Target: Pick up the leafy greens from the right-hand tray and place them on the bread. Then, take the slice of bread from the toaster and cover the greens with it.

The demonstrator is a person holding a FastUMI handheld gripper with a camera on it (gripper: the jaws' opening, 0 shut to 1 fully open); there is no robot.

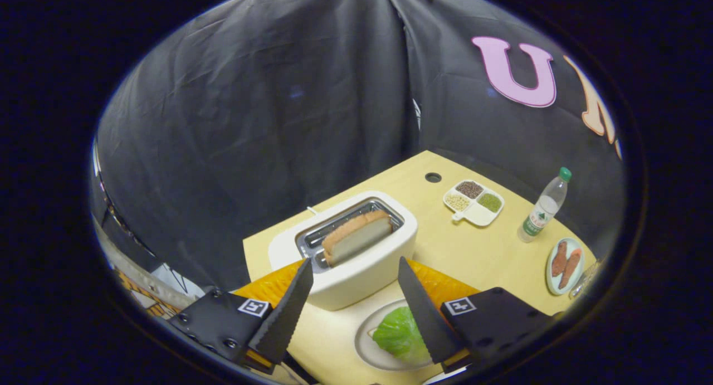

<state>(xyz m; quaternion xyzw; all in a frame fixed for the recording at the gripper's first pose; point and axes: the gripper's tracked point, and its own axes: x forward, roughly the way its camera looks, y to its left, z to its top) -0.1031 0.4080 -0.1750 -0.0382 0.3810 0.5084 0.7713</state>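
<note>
Pale wood-toned worktop (473,245) carries a cream toaster (356,262) with one slice of bread (356,235) standing tilted in its slot, well proud of the rim. The tool (356,301) hangs above and in front of it with its two fingers spread wide and nothing between them; the toaster sits just ahead of the fingertips. Below, partly behind one finger, a grey plate (370,340) holds the leafy greens (398,332), so by my judgement the first half of the task is done and the slice is next. I cannot tell from this view whether bread lies under the greens.

An orange mat (273,287) lies under the toaster. Well apart sit a divided dish of grains (474,202), a water bottle (545,206) and a small plate of sausages (563,265).

Risks from here, as I see them: the slice leans across the slot, so fingers coming down square to the toaster could pinch one corner only and tear it, or push the bread down into the slot. A fingertip could also catch the metal rim and shove the light toaster along its mat. On the carry back, a loose hold could drop the slice beside the plate, or a low pass could drag the greens off it.
</note>
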